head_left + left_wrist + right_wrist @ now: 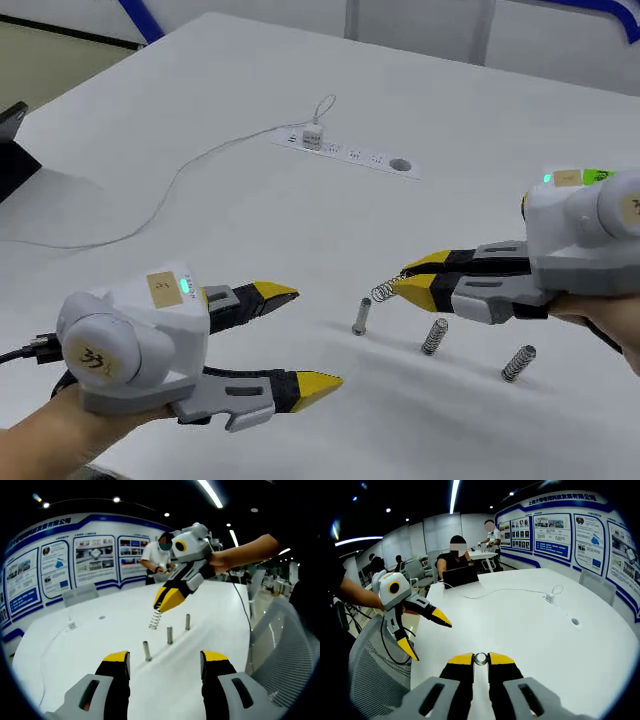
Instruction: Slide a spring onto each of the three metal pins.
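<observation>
Three metal pins stand upright in a row on the white table. The leftmost pin (361, 316) (147, 650) is bare; the middle pin (434, 336) (169, 635) and the right pin (518, 362) (187, 621) each wear a spring. My right gripper (412, 280) (480, 659) is shut on a spring (386, 290) (155, 619) (480, 658), held in the air just above and right of the bare pin. My left gripper (300, 340) (165, 664) hovers open to the left of the pins with nothing between its fingers.
A white power strip (345, 153) with a plugged charger (313, 136) and a thin cable (170, 190) lies at the back of the table. A dark object (12, 150) sits at the left edge. People sit at tables (457, 555) in the room behind.
</observation>
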Action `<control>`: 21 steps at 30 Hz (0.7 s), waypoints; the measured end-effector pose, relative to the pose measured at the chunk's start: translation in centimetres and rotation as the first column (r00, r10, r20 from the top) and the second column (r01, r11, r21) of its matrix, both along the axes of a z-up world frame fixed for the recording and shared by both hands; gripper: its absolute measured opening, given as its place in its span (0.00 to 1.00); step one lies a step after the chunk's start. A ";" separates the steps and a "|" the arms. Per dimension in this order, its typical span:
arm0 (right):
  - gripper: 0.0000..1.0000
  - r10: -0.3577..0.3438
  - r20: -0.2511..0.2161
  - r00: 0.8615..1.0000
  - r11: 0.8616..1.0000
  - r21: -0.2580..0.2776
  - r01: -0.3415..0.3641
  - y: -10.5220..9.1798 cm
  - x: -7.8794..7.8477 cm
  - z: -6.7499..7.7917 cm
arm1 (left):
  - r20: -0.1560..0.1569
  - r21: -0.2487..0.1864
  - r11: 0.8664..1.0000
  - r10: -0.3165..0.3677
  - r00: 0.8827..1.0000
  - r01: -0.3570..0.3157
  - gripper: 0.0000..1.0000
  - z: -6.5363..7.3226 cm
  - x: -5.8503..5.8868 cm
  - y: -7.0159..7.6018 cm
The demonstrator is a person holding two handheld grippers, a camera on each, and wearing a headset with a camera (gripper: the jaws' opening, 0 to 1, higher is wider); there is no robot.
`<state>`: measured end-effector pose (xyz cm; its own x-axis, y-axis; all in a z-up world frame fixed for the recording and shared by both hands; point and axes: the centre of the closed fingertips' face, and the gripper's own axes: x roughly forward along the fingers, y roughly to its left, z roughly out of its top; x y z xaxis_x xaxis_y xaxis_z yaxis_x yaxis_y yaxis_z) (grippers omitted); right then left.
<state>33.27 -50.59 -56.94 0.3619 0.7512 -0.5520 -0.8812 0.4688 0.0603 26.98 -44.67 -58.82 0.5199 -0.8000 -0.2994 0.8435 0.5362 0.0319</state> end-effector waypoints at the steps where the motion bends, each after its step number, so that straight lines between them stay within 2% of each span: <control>1: 0.11 -0.006 -0.006 1.000 1.000 -0.012 0.006 0.0 0.2 -0.3 | -0.001 0.002 1.000 0.004 1.000 -0.004 0.58 -0.1 -0.1 0.1; 6: 0.11 -0.008 -0.028 1.000 0.999 -0.053 0.007 0.1 1.0 -1.2 | -0.008 0.004 1.000 0.015 1.000 -0.015 0.61 -0.3 -0.1 0.5; 9: 0.11 0.009 -0.032 0.999 0.996 -0.086 -0.012 0.2 1.1 -1.8 | -0.016 -0.018 1.000 0.017 1.000 -0.018 0.64 -0.2 -0.2 0.8; 14: 0.11 0.018 -0.049 0.999 0.995 -0.099 -0.023 0.4 1.4 -2.3 | -0.025 -0.036 0.999 0.035 0.999 -0.036 0.68 -0.1 0.1 1.4; 21: 0.11 0.030 -0.060 0.998 0.992 -0.124 -0.037 0.7 1.8 -3.0 | -0.033 -0.030 0.999 0.043 0.999 -0.044 0.67 -0.4 0.2 1.8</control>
